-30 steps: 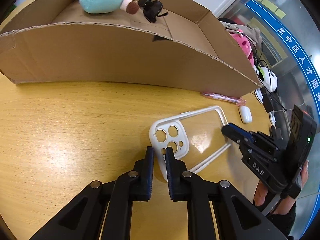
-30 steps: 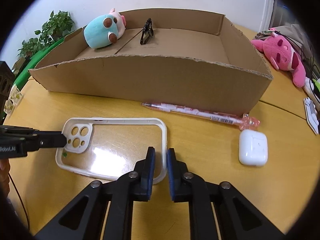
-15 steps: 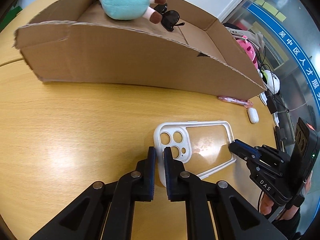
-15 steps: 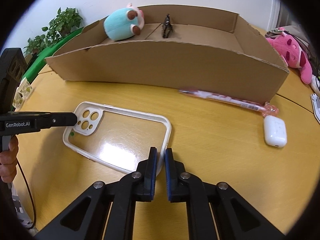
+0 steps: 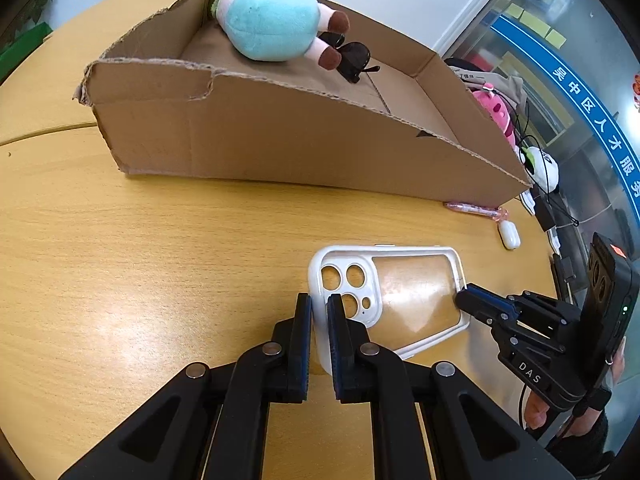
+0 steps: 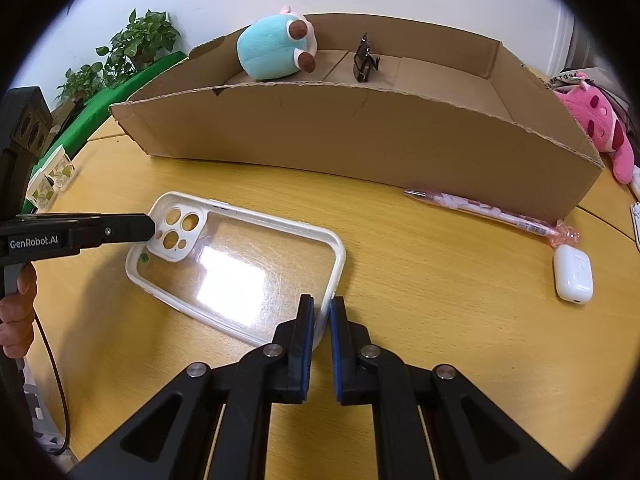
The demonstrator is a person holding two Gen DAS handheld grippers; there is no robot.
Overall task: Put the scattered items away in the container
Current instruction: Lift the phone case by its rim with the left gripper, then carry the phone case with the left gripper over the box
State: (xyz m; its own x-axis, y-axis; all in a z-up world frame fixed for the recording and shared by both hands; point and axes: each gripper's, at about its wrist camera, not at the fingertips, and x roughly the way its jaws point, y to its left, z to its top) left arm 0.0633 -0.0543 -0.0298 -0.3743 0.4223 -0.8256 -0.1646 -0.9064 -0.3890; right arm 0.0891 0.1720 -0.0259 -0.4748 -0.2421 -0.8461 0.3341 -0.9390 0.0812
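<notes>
Pinching opposite ends of the phone case [image 5: 416, 300]: left gripper [image 5: 319, 320], right gripper [image 6: 320, 322] | risk: thin rim slips, case drops short of box [image 6: 360, 140]

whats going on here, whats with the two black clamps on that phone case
A person is tidying loose items into the cardboard box. Both handheld grippers are clamped on one clear phone case: the left gripper at its camera end, the right gripper at the opposite end. The case appears raised off the table. A teal plush toy and sunglasses are already in the box; a pink pen and white earbud case wait outside.
</notes>
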